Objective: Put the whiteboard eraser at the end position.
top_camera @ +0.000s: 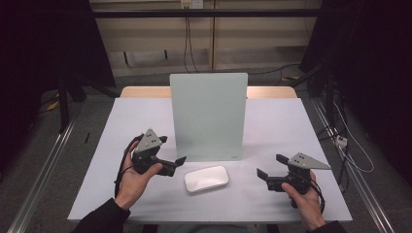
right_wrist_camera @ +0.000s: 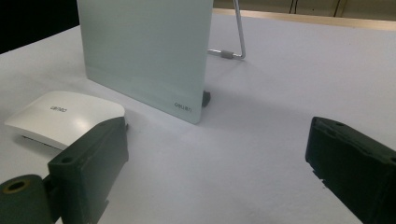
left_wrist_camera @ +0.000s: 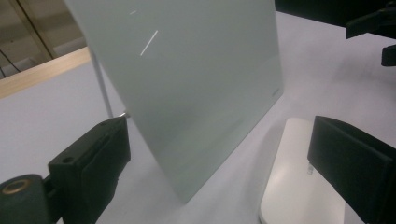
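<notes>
A pale green upright board (top_camera: 208,116) stands on a wire stand in the middle of the white table (top_camera: 277,126). Just in front of it lies a flat white rounded block (top_camera: 206,178). My left gripper (top_camera: 175,151) hovers left of the block, open, its jaws aimed at the board's lower left part (left_wrist_camera: 187,93) with the white block (left_wrist_camera: 299,186) by its right jaw. My right gripper (top_camera: 272,166) is held to the right of the block, open with nothing between its jaws, looking across at the board (right_wrist_camera: 144,51) and the block (right_wrist_camera: 65,116).
The board's wire stand (right_wrist_camera: 238,42) props it from behind. A wooden strip (top_camera: 145,91) edges the table's far side. Metal rails and cables (top_camera: 340,141) run along the floor on both sides. Bare tabletop lies left and right of the board.
</notes>
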Demonstrator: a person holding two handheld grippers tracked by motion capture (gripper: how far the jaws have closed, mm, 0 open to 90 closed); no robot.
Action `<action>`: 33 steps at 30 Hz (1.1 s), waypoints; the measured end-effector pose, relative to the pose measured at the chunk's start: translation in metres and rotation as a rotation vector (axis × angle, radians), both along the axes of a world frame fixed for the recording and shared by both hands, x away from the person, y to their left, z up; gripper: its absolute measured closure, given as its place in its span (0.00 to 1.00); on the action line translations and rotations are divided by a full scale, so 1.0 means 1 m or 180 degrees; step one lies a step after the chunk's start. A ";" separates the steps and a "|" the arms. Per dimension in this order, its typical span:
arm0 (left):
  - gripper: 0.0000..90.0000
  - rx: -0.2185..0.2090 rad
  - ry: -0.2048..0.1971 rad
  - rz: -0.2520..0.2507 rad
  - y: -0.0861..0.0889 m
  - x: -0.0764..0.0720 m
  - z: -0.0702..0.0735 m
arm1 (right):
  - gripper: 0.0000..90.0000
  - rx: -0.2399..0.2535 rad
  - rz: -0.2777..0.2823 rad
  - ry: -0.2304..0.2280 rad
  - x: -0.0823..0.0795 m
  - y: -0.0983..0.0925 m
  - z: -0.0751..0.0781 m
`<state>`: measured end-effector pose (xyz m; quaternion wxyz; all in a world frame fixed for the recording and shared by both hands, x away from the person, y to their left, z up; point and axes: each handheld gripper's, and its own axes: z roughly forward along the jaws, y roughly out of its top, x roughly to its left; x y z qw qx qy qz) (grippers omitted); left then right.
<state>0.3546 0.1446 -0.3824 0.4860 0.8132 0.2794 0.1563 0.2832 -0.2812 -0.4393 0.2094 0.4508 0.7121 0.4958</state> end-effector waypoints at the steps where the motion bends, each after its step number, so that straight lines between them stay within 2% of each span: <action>1: 0.06 -0.0046 0.0008 0.0015 0.003 -0.001 -0.001 | 0.06 -0.0007 -0.0005 -0.0012 0.000 0.000 0.000; 5: 0.06 -0.0042 0.0067 0.0090 0.013 -0.004 -0.005 | 0.06 -0.0005 -0.0017 -0.0013 0.000 -0.001 0.000; 7: 0.06 0.0011 0.0066 0.0087 0.017 -0.005 -0.007 | 0.06 -0.0006 -0.0020 -0.0011 -0.001 -0.001 0.000; 11: 0.07 -0.0005 0.0072 0.0079 0.023 -0.009 -0.011 | 0.06 -0.0002 -0.0052 -0.0003 -0.002 -0.002 0.000; 13: 0.07 0.0038 0.0062 0.0114 0.025 -0.011 -0.012 | 0.06 -0.0005 -0.0059 0.0000 -0.002 -0.002 0.000; 16: 0.07 0.0023 0.0030 0.0149 0.027 -0.015 -0.014 | 0.07 -0.0019 -0.0062 -0.0006 -0.003 -0.002 -0.001; 22: 0.07 -0.0115 0.0011 0.0206 0.031 -0.022 -0.020 | 0.07 -0.0030 -0.0088 -0.0001 -0.004 -0.004 -0.001; 30: 0.07 -0.0084 0.0004 0.0227 0.039 -0.031 -0.024 | 0.07 -0.0042 -0.0131 0.0009 -0.007 -0.005 0.000; 33: 0.07 -0.0095 0.0035 0.0281 0.043 -0.034 -0.028 | 0.07 -0.0043 -0.0138 0.0011 -0.007 -0.006 0.000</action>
